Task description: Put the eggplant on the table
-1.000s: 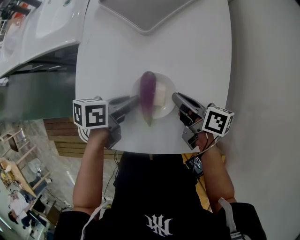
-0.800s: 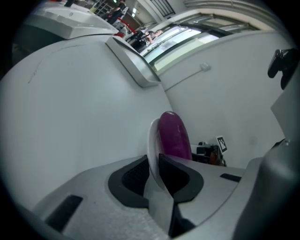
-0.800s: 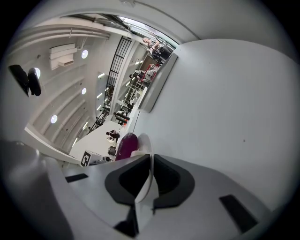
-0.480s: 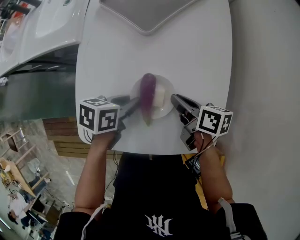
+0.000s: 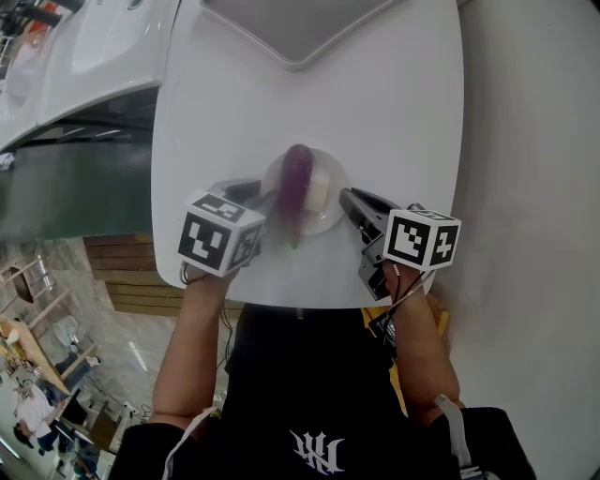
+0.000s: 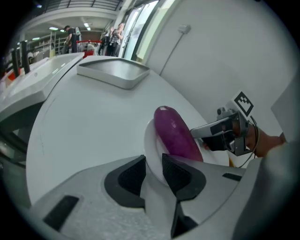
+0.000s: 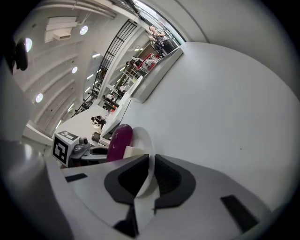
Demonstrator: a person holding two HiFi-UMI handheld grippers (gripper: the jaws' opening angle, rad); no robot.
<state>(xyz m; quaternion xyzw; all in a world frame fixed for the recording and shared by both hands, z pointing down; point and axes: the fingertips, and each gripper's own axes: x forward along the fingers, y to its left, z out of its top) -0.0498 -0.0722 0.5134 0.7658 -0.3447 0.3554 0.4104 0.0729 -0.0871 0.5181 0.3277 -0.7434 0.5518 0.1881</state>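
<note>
A purple eggplant (image 5: 295, 187) lies lengthwise on a small white plate (image 5: 330, 221) near the front edge of the round white table (image 5: 394, 112); it looks blurred in the head view. A pale block (image 5: 322, 187) lies beside it on the plate. My left gripper (image 5: 267, 202) is shut on the plate's left rim (image 6: 150, 140), with the eggplant (image 6: 176, 133) just beyond its jaws. My right gripper (image 5: 347, 197) holds the right rim (image 7: 143, 140) between its pads, and its jaws are opening slightly. The eggplant (image 7: 119, 140) shows past that rim.
A grey-white tray (image 5: 300, 28) sits at the table's far side. A white counter with a basin (image 5: 84, 56) stands to the left beyond a gap. The table's front edge lies right by the person's body, and a pale wall runs along the right.
My left gripper has rolled, and its marker cube has swung right and down toward the plate. The eggplant now looks blurred. The right gripper has hardly moved.
</note>
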